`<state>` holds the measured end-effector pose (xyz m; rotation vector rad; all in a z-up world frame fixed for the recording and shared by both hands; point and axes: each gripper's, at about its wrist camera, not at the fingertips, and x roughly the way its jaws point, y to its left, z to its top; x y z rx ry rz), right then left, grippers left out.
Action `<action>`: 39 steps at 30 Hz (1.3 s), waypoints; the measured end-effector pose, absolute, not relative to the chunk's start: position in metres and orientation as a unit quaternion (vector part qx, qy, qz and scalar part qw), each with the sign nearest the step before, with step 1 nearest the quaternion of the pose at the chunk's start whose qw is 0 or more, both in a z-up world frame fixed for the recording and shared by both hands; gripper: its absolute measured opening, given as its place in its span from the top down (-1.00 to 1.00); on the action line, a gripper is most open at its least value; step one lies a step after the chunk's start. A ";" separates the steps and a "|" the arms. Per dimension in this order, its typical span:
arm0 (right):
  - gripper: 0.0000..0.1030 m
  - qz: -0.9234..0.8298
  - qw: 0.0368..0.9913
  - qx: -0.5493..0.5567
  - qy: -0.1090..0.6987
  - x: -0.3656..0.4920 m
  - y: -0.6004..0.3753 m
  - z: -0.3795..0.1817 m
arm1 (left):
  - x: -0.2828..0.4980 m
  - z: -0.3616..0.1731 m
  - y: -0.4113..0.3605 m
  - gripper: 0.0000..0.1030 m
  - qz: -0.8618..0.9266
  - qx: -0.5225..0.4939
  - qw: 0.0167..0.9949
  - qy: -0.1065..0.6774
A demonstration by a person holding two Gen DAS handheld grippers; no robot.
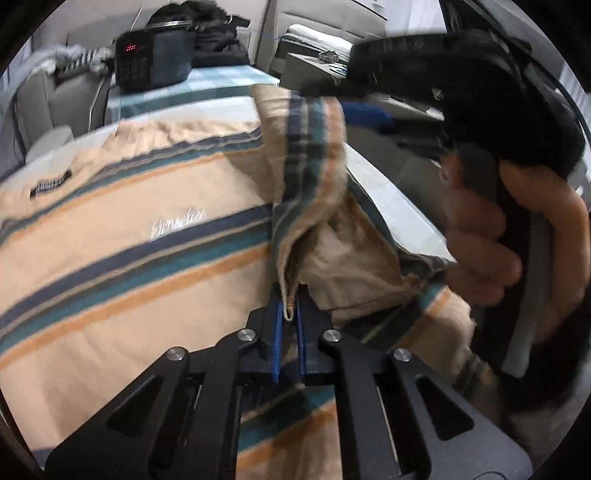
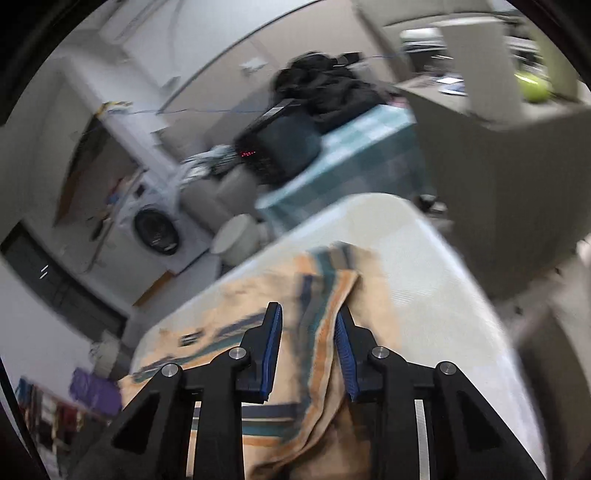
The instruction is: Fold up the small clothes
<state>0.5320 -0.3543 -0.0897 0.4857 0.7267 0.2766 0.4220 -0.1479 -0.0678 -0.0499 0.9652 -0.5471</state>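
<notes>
A beige shirt point(image 1: 110, 258) with navy, teal and orange stripes lies spread over a white table point(image 2: 424, 280). In the left wrist view my left gripper point(image 1: 290, 291) is shut on a folded edge of the shirt, pinched between its blue pads. From there a flap of the shirt point(image 1: 306, 147) rises steeply. One blue-padded finger point(image 1: 365, 114) of the right gripper sits at the flap's top, and a hand point(image 1: 480, 240) holds that gripper's handle. In the right wrist view my right gripper point(image 2: 310, 314) has a thick bunch of the striped shirt point(image 2: 314, 332) between its pads and grips it.
A black appliance with a red display point(image 1: 155, 62) and a pile of dark clothes point(image 1: 214, 33) sit on a teal checked cloth point(image 1: 221, 85) beyond the table. A washing machine point(image 2: 155, 229) and a white bucket point(image 2: 236, 240) stand on the floor to the left.
</notes>
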 end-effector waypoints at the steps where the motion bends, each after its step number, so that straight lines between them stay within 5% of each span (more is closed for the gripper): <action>1: 0.40 0.161 0.892 0.231 0.354 0.534 -0.345 -0.086 | 0.420 -0.067 -0.143 0.92 -0.264 -0.036 0.845 0.464; 8: 0.39 0.249 0.868 0.176 0.391 0.536 -0.304 -0.071 | 0.404 -0.070 -0.106 0.75 -0.238 -0.083 0.829 0.500; 12: 0.38 0.153 0.896 0.131 0.395 0.498 -0.329 -0.065 | 0.405 -0.067 -0.085 0.34 -0.202 -0.108 0.844 0.485; 22: 0.24 0.050 0.900 0.038 0.431 0.393 -0.380 -0.113 | 0.425 -0.064 -0.097 0.34 -0.192 -0.106 0.849 0.480; 35: 0.24 0.062 0.890 -0.076 0.445 0.397 -0.355 -0.140 | 0.433 -0.074 -0.111 0.34 -0.193 -0.090 0.855 0.473; 37: 0.35 0.062 0.893 -0.073 0.441 0.396 -0.357 -0.139 | 0.431 -0.073 -0.111 0.34 -0.193 -0.086 0.857 0.470; 39: 0.66 0.045 0.896 -0.062 0.438 0.390 -0.366 -0.139 | 0.430 -0.073 -0.112 0.34 -0.191 -0.082 0.859 0.468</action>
